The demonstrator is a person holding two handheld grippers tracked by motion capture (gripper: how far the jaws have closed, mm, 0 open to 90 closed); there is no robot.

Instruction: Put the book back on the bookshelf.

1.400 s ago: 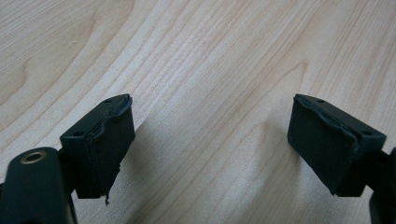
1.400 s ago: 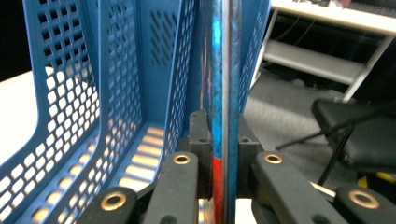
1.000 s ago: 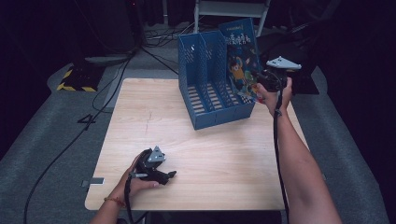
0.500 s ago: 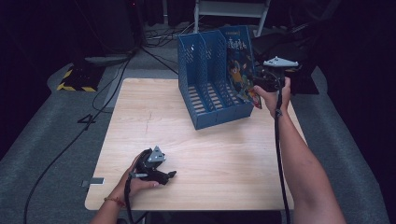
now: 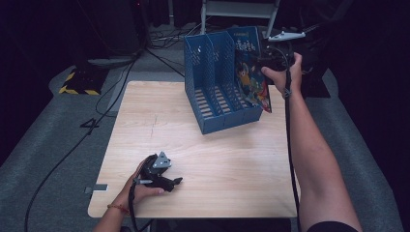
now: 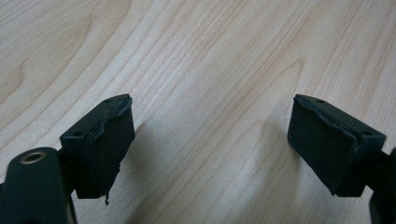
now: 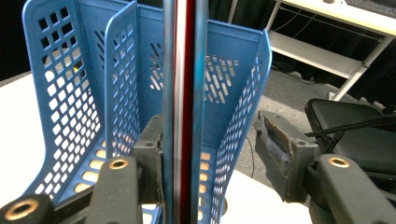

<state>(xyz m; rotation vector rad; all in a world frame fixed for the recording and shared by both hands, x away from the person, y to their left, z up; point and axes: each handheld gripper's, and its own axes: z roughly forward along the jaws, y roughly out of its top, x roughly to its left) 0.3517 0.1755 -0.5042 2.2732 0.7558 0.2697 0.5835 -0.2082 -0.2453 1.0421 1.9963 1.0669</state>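
A blue file rack (image 5: 217,82) with three compartments stands at the back right of the wooden table (image 5: 232,164). A colourful book (image 5: 249,77) stands upright in its rightmost compartment, its lower corner poking out past the front. My right gripper (image 5: 268,60) is at the book's upper edge. In the right gripper view the book (image 7: 182,70) shows edge-on between the jaws of the right gripper (image 7: 212,140), against the left pad and well clear of the right one. These jaws have just been opening. My left gripper (image 5: 174,182) rests on the table's front left, open and empty (image 6: 210,149).
Cables run over the grey floor (image 5: 58,145) left of the table. A black and yellow striped block (image 5: 77,82) lies at the far left. A white frame (image 5: 237,12) stands behind the rack, and a black chair seat (image 7: 355,126) is beyond the table's right edge.
My right hand has risen along the book and its jaws have come apart from it. The book stays in the rack. The left hand has not moved.
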